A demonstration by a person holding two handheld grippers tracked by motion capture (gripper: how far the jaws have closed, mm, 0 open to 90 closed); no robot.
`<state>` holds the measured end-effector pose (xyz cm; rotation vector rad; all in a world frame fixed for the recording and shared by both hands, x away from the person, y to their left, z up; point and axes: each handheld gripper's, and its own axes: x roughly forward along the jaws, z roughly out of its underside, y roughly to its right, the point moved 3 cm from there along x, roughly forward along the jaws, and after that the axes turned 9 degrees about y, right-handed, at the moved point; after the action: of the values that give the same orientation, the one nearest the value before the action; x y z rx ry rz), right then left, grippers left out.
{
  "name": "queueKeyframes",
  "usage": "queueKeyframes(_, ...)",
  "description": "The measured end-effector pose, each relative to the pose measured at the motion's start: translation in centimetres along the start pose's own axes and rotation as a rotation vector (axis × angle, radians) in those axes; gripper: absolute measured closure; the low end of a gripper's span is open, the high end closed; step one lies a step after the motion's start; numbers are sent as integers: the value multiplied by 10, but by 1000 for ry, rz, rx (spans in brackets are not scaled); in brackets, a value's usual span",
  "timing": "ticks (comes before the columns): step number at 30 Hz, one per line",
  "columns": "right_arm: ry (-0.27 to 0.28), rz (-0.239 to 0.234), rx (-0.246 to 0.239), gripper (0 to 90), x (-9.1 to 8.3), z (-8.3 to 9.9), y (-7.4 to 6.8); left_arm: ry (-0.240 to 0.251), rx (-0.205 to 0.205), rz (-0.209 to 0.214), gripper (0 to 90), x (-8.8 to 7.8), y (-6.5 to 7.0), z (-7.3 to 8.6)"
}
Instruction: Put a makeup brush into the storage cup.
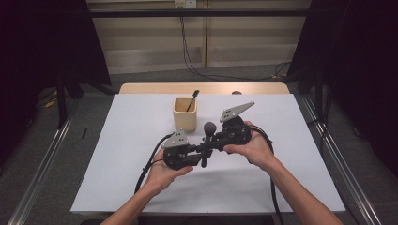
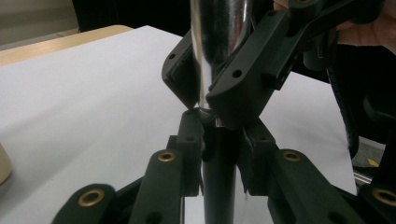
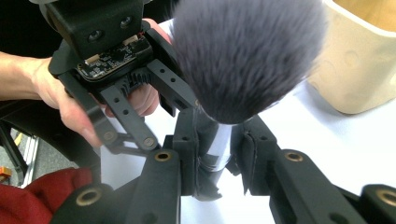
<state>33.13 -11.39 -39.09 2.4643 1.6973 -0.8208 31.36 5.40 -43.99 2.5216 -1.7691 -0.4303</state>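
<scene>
While held upright mid-handover: makeup brush (image 1: 207, 140) | left gripper (image 1: 193, 151) clamped on black handle | right gripper (image 1: 217, 137) closed around chrome ferrule | likely steadying it for cup (image 1: 184, 114)

No readable text, label, brand, number or sign can be made out on anything in these views.

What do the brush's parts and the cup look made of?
Brush head: soft dark bristles, likely synthetic, fluffy and matte. Ferrule: polished metal, mirror reflections. Handle: dark and smooth, probably plastic or lacquered. Cup: pale cream, matte outside, tan inside; possibly wood or ceramic.
</scene>
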Motion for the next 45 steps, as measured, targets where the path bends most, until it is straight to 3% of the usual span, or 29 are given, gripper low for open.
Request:
queueKeyframes(9, 24, 2, 3, 716, 1, 0, 0, 9, 19, -12, 746, -2, -1, -1)
queueKeyframes(17, 53, -1, 14, 703, 0, 0, 0, 25, -4, -10, 746, -3, -1, -2)
queueKeyframes(25, 101, 32, 22, 521, -5, 1, 2, 31, -7, -26, 746, -7, -6, -4)
queueKeyframes(35, 163, 91, 14, 150, -12, 5, 4, 45, -6, -42, 746, -11, -7, -4)
queueKeyframes(40, 181, 129, 38, 31, -17, 12, 8, 61, -5, -56, 746, -14, -9, -6)
queueKeyframes(45, 196, 162, 59, 13, -22, 22, 12, 58, 3, -60, 746, -18, -10, -7)
